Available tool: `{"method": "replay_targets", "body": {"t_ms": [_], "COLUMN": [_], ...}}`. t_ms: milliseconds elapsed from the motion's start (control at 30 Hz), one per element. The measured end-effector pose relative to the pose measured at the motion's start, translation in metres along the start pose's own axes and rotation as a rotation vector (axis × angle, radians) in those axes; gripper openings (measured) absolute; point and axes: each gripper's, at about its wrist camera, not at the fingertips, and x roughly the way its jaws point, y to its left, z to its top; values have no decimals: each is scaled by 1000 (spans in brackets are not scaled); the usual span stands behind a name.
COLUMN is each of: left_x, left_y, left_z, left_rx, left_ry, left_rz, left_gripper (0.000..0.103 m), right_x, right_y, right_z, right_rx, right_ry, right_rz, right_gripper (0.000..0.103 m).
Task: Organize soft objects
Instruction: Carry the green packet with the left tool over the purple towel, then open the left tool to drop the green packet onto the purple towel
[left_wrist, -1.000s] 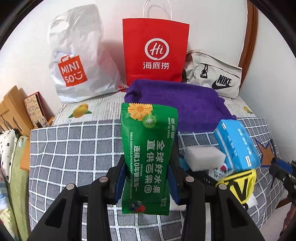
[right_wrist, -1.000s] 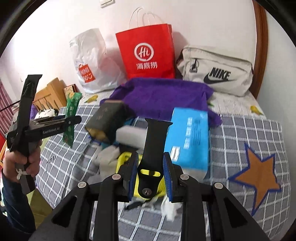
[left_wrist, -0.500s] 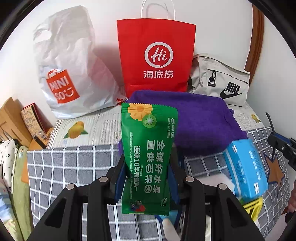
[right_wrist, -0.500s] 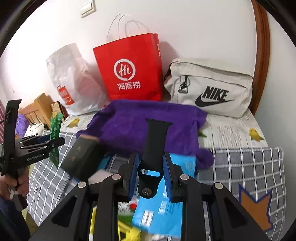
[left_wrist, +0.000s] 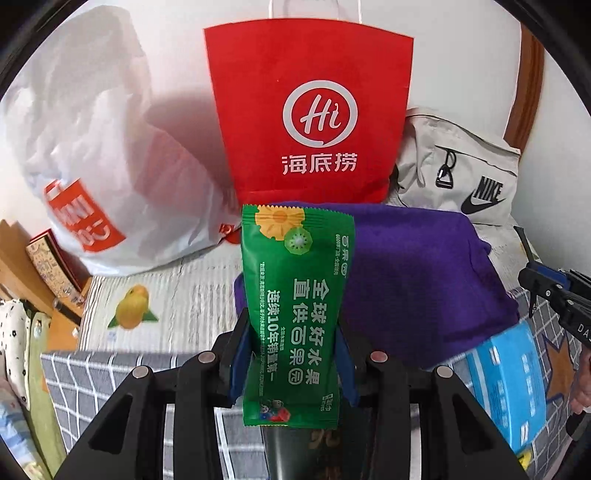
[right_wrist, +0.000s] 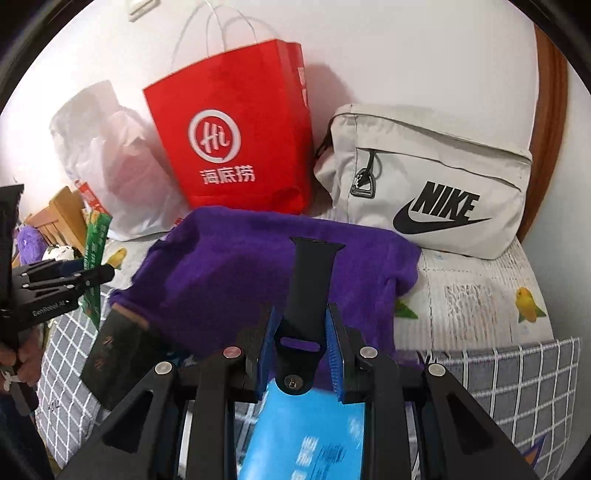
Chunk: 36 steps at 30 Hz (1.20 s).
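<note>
Left gripper (left_wrist: 291, 354) jaws clamp the green sachet (left_wrist: 295, 306); right gripper (right_wrist: 301, 350) jaws clamp the black watch strap (right_wrist: 308, 295).

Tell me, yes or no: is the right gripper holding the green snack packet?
No, the right gripper clamps a black watch strap.
</note>
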Motion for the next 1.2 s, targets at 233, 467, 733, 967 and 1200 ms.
{"method": "replay_targets", "body": {"t_ms": [233, 467, 733, 967, 1200], "left_x": [32, 60, 84, 95, 103], "left_y": [-7, -12, -17, -21, -15], "left_z": [23, 33, 42, 50, 56], "left_rx": [24, 36, 52, 53, 53], "left_ry": [26, 61, 88, 98, 111], "left_rz": [0, -4, 5, 5, 21], "left_gripper": [39, 39, 39, 39, 39], "right_x": [49, 88, 118, 122, 98], "right_y": [-17, -23, -26, -29, -26], "right_z": [18, 28, 30, 28, 33], "right_rx": [2, -4, -26, -21, -42], "right_ry": [76, 157, 247, 268, 192], "right_rz": [-20, -49, -77, -66, -72], "right_gripper": [27, 27, 27, 37, 59]}}
